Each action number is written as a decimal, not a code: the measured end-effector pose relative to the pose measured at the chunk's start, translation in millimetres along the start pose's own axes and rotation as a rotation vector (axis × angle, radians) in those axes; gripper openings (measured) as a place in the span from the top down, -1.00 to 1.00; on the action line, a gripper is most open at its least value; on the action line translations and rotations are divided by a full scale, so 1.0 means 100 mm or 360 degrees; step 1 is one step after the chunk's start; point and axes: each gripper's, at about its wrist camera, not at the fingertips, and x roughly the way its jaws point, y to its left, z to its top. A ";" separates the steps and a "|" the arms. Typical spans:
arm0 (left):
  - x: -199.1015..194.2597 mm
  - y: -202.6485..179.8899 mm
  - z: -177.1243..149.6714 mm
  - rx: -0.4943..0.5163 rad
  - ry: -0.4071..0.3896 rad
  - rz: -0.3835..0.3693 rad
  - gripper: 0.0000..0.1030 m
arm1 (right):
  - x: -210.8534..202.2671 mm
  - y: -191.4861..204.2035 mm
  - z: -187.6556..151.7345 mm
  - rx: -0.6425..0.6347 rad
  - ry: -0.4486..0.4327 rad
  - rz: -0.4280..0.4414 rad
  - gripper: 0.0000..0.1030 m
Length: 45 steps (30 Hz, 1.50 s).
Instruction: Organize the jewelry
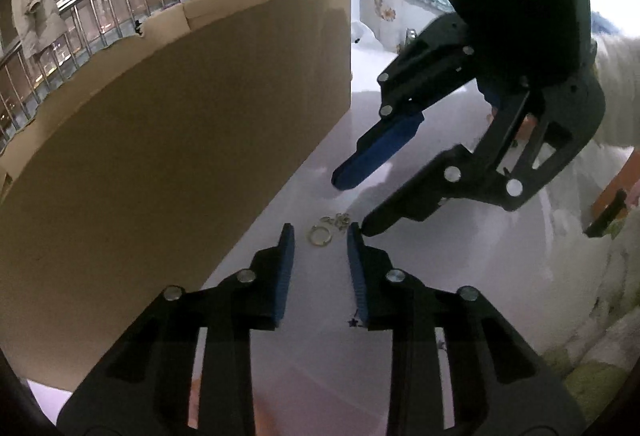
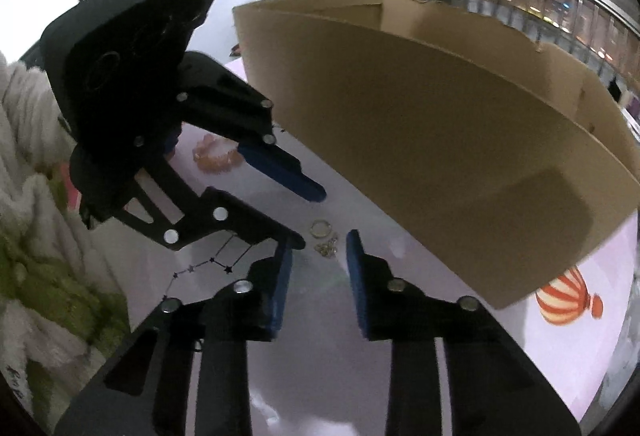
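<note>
Gold-coloured bits of jewelry are what both my grippers are pointed at: a small ring [image 1: 319, 235] with a little chain [image 1: 339, 220] bunched up just beside it, lying flat on the pale desk [image 1: 316, 348] close to the long side of a cardboard box [image 1: 180, 139].

My left gripper [image 1: 320, 236] points down at them, and its blue-padded fingers [image 1: 285, 276] stand apart with a clear gap. Nothing is pinched; the ring sits on the desk in line with the gap, just past the tips. My right gripper [image 2: 318, 242] is the same: fingers [image 2: 358, 276] parted, gripping nothing, with the chain [image 2: 328, 247] and ring [image 2: 320, 227] lying in front of the tips. No pad touches either piece as far as I can see.

The two grippers come in from opposite sides and nearly meet over the jewelry. In the left view, the black lower finger of my right gripper [image 1: 352, 203] ends right by my own right-hand pad; I can't tell if they touch.

Further back in the right view there's an orange beaded bracelet [image 2: 218, 157] on the desk, partly behind the left gripper [image 2: 308, 215]. The desk cover has a printed striped hot-air balloon [image 2: 566, 302] and a star pattern [image 2: 212, 262]. A fuzzy white sleeve [image 2: 24, 103] shows at the edge.
</note>
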 end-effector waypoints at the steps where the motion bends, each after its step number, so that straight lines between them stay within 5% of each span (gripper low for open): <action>1: 0.00 0.01 0.00 0.0000 0.0004 -0.0004 0.59 | 0.01 0.01 0.01 -0.0023 0.0007 0.0002 0.61; 22: 0.00 0.09 -0.06 0.0020 -0.0005 -0.0134 0.84 | 0.11 -0.08 0.09 -0.0081 0.0096 0.0083 0.91; 38: -0.35 -0.03 -0.45 -0.0119 0.0023 -0.0077 0.83 | -0.20 0.01 -0.33 0.0109 0.0091 0.0006 0.91; 43: -0.31 0.00 -0.33 -0.0103 0.0053 -0.0077 0.76 | -0.21 -0.02 -0.26 0.0143 0.0079 -0.0037 0.88; 45: -0.31 -0.01 -0.31 -0.0082 0.0053 -0.0069 0.52 | -0.23 0.02 -0.22 0.0147 0.0055 -0.0035 0.83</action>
